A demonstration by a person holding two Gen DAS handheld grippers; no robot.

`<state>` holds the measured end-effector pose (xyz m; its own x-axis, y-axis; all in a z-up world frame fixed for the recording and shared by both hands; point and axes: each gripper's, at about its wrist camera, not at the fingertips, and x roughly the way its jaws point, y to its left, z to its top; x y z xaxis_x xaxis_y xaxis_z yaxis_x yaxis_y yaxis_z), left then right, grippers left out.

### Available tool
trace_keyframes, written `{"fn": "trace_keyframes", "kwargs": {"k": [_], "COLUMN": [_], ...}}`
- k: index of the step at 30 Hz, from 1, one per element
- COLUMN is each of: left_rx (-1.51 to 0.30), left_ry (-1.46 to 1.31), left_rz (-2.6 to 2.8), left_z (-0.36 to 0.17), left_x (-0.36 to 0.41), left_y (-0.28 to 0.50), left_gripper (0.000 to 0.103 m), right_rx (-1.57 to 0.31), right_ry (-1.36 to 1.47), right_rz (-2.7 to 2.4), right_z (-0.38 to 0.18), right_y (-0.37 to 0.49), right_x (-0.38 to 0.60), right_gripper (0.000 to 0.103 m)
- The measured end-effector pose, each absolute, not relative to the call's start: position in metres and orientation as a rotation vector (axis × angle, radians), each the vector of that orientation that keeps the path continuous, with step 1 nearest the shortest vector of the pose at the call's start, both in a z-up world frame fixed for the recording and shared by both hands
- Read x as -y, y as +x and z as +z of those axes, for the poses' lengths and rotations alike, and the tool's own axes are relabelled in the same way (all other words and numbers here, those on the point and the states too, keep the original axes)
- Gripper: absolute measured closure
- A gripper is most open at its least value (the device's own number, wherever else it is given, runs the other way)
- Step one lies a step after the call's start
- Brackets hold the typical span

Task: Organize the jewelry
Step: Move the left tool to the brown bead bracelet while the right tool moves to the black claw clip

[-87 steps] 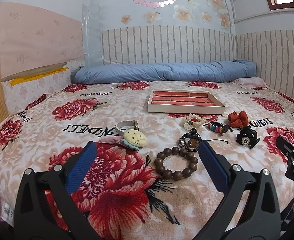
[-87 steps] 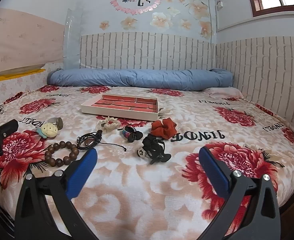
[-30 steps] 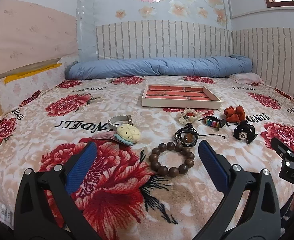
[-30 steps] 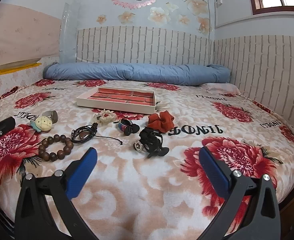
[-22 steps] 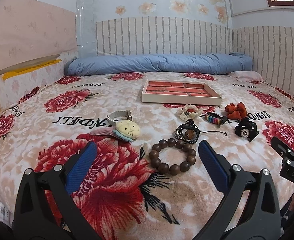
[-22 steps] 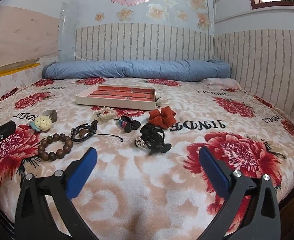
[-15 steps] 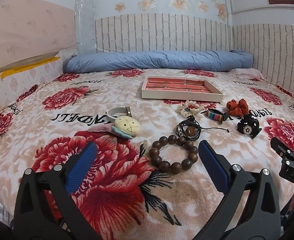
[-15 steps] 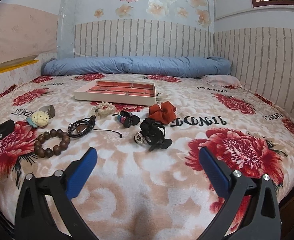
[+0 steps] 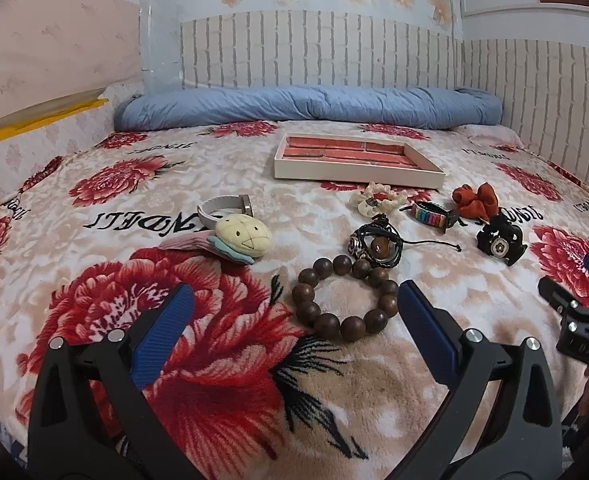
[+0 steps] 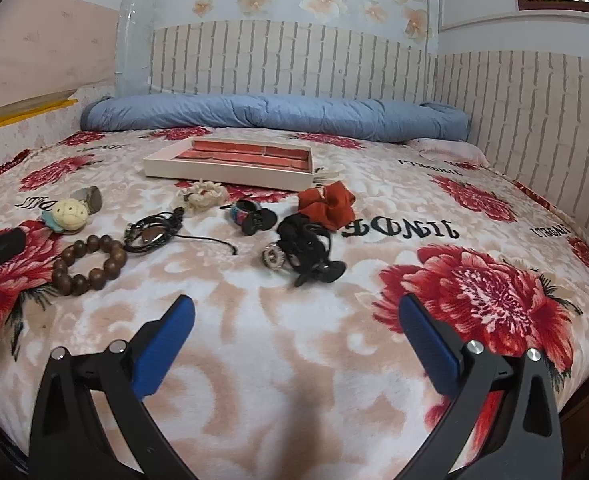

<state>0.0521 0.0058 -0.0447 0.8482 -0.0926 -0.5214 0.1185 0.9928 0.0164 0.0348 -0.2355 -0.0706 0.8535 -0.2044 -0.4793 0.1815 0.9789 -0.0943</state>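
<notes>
Both grippers hover low over the floral blanket [image 10: 278, 364], level and aimed at the headboard wall, fingers spread wide and holding nothing. Left gripper [image 9: 292, 302] faces the wooden bead bracelet [image 9: 344, 298]; right gripper [image 10: 296, 314] sits short of the black hair claw [image 10: 308, 252]. Farther back lies the jewelry tray [image 9: 354, 174].

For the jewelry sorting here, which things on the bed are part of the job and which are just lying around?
Part of the job:
tray
wooden bead bracelet
black cord bracelet
rainbow band
silver bangle

Lying about, apparently:
blue duvet roll
plush turtle
red scrunchie
floral blanket
</notes>
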Motion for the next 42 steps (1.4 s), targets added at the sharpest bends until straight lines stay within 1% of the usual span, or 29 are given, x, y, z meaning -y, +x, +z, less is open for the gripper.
{"fn": "trace_keyframes", "kwargs": {"k": [14,15,16,18,20,21,23,30,32,33,35,42], "left_rx": [-0.641,-0.656,-0.667,-0.695,-0.716,-0.723,-0.741,-0.793,-0.8,-0.804,-0.81,-0.831], "left_ry": [0.014,0.014,0.016,0.028,0.037,0.039,0.042,0.036,0.035,0.035,0.032,0.02], "left_rz": [-0.109,-0.109,-0.112,-0.116,-0.122,-0.125,-0.131,-0.151,-0.156,-0.159,-0.161,-0.173], "left_z": [-0.061,-0.064,-0.065,-0.07,-0.074,-0.075,-0.078,-0.087,-0.089,-0.089,-0.091,-0.093], "left_x": [-0.009,-0.008,-0.007,-0.005,-0.003,-0.002,-0.001,0.0,0.001,0.001,0.0,-0.001], "left_y": [0.1,0.104,0.107,0.112,0.115,0.116,0.12,0.129,0.129,0.129,0.131,0.136], "left_gripper": [0.005,0.006,0.01,0.014,0.02,0.023,0.024,0.032,0.036,0.037,0.038,0.039], "right_rx": [-0.525,-0.526,-0.529,-0.549,-0.577,-0.587,-0.611,-0.661,-0.677,-0.686,-0.698,-0.712], "right_ry": [-0.016,-0.018,-0.016,0.002,0.025,0.033,0.052,0.066,0.076,0.082,0.09,0.115], "right_rz": [-0.206,-0.208,-0.206,-0.19,-0.174,-0.171,-0.161,-0.126,-0.116,-0.111,-0.103,-0.077], "right_z": [-0.074,-0.074,-0.075,-0.077,-0.08,-0.082,-0.086,-0.093,-0.094,-0.095,-0.096,-0.095], "right_y": [0.08,0.082,0.085,0.091,0.097,0.099,0.103,0.116,0.12,0.123,0.126,0.136], "right_x": [0.277,0.278,0.279,0.283,0.288,0.29,0.293,0.293,0.294,0.295,0.296,0.298], "right_gripper": [0.004,0.005,0.005,0.011,0.02,0.021,0.024,0.029,0.034,0.035,0.038,0.038]}}
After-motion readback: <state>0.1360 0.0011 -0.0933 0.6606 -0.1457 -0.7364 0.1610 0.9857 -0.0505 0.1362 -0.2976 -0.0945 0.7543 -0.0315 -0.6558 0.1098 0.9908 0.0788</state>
